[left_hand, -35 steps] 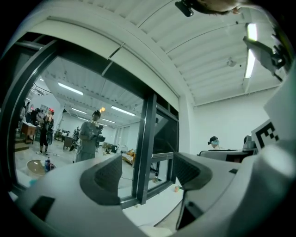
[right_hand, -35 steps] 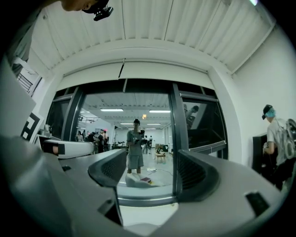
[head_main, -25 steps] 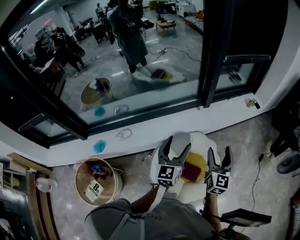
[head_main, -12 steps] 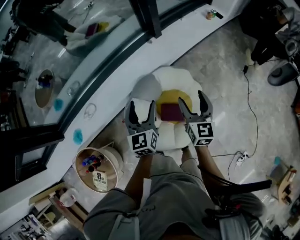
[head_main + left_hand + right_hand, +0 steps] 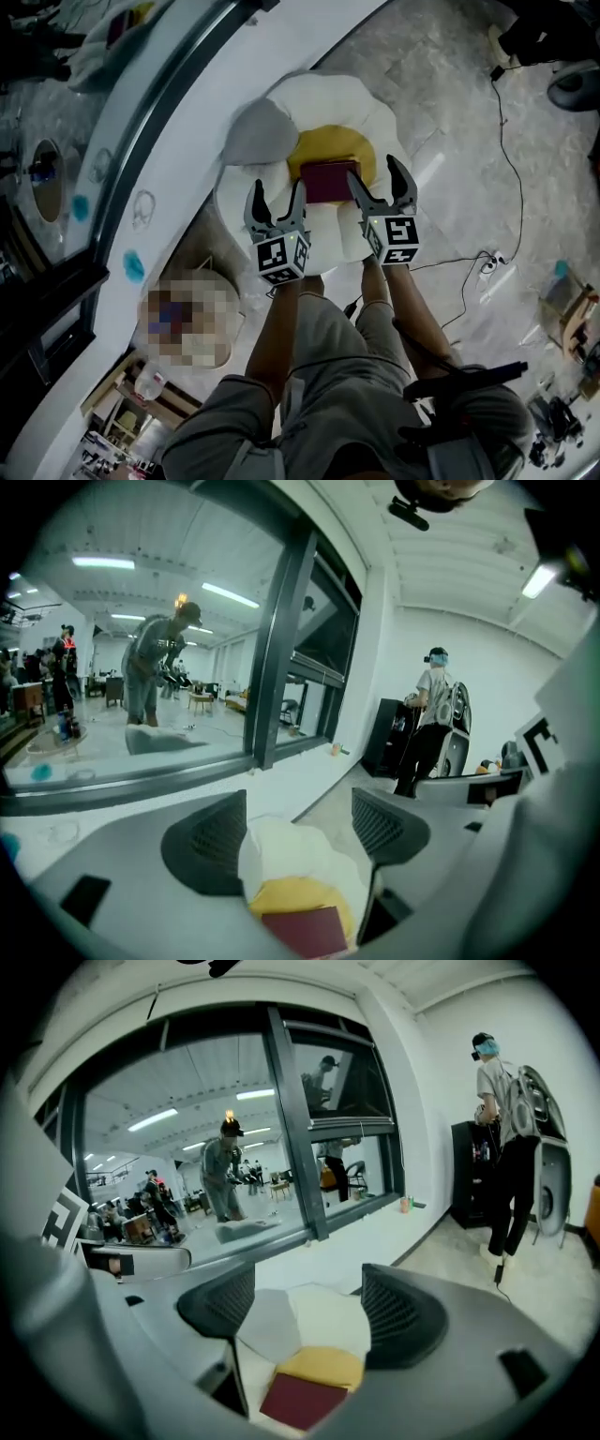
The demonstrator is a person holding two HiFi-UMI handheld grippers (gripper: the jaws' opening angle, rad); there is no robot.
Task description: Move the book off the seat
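Now, on the left, the left gripper [image 5: 277,195] hung over the near edge of the seat [image 5: 323,94], a flower-shaped floor cushion, white with a yellow middle [image 5: 323,145]. Its fingers [image 5: 211,844] were spread wide, with nothing held between them. The book [image 5: 330,180], dark red, lay flat on the yellow middle, between the two grippers and a little ahead of them, touched by neither. On the right, the right gripper [image 5: 377,176] stood just beside the near right corner of the book, and its fingers [image 5: 401,1316] were also spread wide and empty.

I judged that the step in hand was the approach. To do it well, one gripper should come in low at a free edge of the book, put one finger under it and one above, and close firmly before lifting, because the soft cushion may give way.

No title could be read on the book. The only print was the black square markers [image 5: 281,260] on the grippers.
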